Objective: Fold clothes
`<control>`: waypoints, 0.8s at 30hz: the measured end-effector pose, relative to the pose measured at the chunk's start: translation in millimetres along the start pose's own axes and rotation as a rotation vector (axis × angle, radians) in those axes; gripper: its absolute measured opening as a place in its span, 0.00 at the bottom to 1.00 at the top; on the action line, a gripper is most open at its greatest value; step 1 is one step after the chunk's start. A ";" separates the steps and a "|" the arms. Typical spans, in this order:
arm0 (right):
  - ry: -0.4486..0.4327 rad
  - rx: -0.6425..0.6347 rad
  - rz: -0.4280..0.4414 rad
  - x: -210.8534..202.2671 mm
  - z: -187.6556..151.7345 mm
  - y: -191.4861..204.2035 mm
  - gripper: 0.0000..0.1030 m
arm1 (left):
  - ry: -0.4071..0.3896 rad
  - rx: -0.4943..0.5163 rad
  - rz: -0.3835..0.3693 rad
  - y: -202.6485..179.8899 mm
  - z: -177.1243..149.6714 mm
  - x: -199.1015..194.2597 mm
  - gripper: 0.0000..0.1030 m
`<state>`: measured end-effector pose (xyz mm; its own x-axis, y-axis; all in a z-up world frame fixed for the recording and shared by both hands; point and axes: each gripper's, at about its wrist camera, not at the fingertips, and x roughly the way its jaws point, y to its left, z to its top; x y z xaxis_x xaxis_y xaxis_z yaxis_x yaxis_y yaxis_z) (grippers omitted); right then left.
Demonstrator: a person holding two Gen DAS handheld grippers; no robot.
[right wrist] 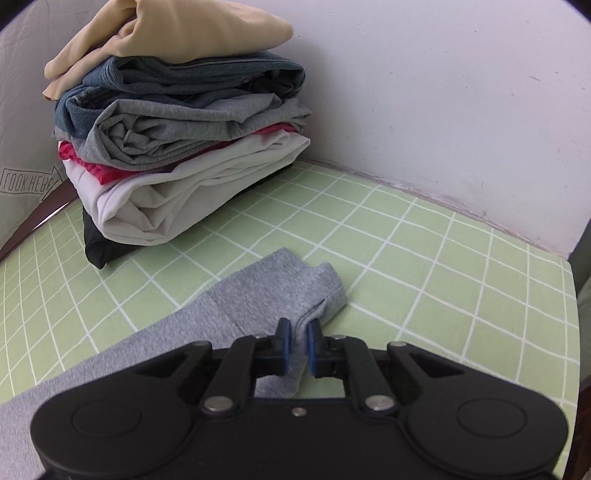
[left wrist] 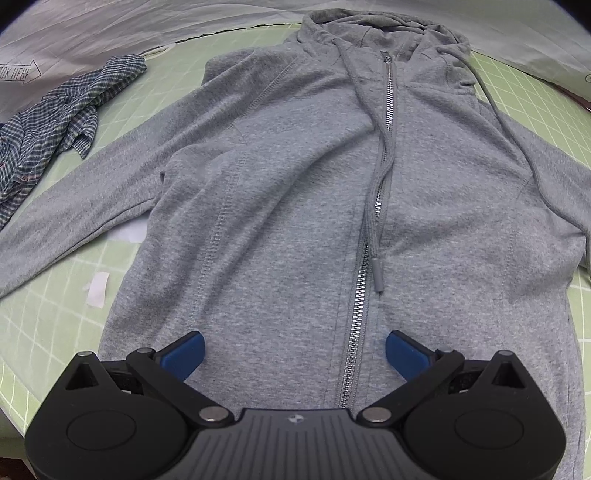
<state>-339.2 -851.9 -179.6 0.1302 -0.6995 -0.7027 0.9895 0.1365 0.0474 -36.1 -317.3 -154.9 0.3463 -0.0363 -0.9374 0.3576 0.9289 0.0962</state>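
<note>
My left gripper [left wrist: 294,350] wide open, holding nothing, hanging over lower front of grey hoodie [left wrist: 295,192] near zipper [left wrist: 360,291]. My right gripper [right wrist: 297,341] pinched on sleeve cuff [right wrist: 295,291]. Hoodie spread flat on green grid sheet [right wrist: 424,258]. Checked shirt [left wrist: 55,122] crumpled off left, folded stack [right wrist: 177,140] by wall.

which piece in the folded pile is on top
The tan garment tops the folded stack. Below it come dark blue, grey, red, white and black pieces. It is the only tan one.
</note>
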 end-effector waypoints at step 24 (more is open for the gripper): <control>0.168 -0.512 0.701 -216.3 -159.9 185.6 0.33 | -0.148 -0.129 0.025 127.1 -59.3 -54.8 1.00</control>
<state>-193.8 -563.2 -132.4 0.6456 -0.2301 -0.7282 0.5306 0.8209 0.2110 -61.0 -175.4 -111.2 0.4804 -0.0579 -0.8751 0.2365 0.9694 0.0657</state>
